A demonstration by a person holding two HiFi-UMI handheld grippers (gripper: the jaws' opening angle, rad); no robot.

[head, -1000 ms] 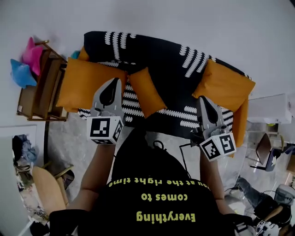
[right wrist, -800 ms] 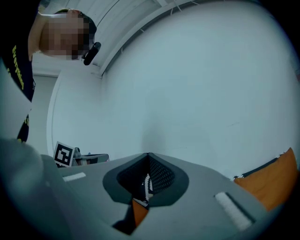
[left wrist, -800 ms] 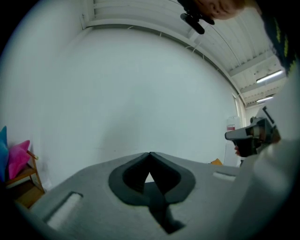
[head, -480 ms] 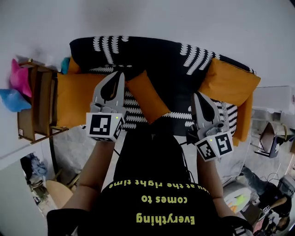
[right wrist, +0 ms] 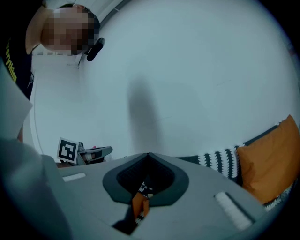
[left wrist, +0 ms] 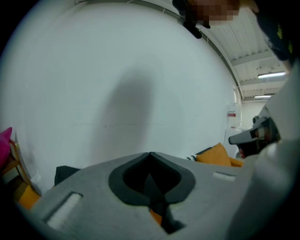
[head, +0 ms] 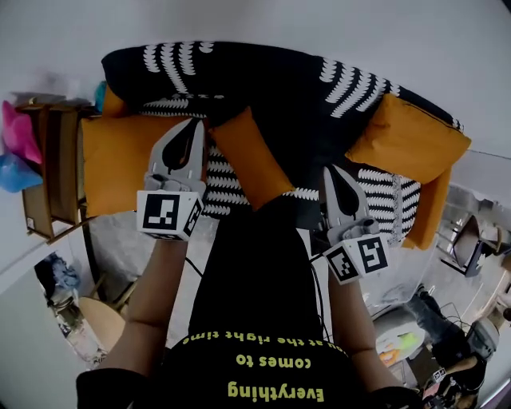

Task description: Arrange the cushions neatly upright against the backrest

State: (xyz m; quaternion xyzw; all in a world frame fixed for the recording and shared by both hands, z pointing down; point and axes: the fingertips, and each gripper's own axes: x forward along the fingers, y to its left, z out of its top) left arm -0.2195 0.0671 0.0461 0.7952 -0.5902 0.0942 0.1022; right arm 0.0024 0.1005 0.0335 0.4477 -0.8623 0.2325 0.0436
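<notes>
free: room is being left on sofa between middle cushion and right cushion | left: passage is being blocked by wooden shelf | rear: reach is being stopped by wall

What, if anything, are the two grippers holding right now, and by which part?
Nothing is held: the left gripper and the right gripper both have their jaws shut together, with nothing between them.
</notes>
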